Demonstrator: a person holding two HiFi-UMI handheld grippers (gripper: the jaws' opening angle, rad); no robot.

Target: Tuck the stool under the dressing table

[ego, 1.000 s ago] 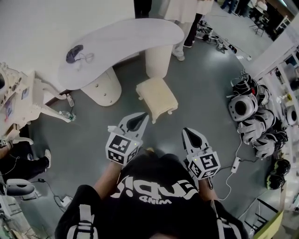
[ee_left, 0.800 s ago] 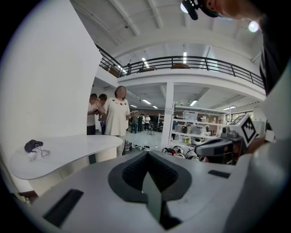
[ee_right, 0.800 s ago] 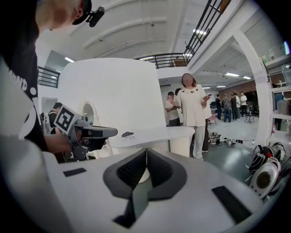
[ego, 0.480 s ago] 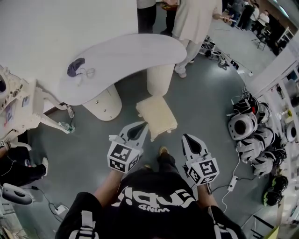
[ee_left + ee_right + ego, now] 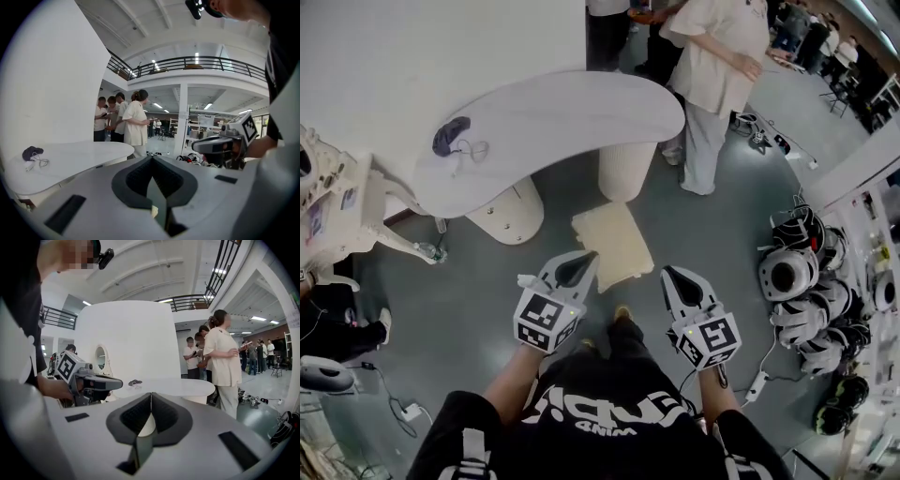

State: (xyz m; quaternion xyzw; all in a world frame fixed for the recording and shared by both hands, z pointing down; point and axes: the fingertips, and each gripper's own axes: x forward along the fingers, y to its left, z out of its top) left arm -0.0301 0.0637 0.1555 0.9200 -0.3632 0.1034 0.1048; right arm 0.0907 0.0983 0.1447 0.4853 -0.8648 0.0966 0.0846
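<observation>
The grey floor (image 5: 487,281) carries the white curved dressing table (image 5: 553,122), which stands on 2 ribbed round pedestals against a white wall. A person in pale clothes (image 5: 712,66) stands past its right end. The cream stool (image 5: 614,242) sits on the floor in front of the table, between the 2 pedestals and nearer the right one, its far edge close to the tabletop's front rim and most of it out in the open. The left gripper (image 5: 586,255) points at the stool's near left corner, jaws pressed together on nothing. The right gripper (image 5: 667,273) is just beside the stool's near right corner, likewise closed and empty. A small dark pouch (image 5: 450,134) lies on the tabletop's left end.
</observation>
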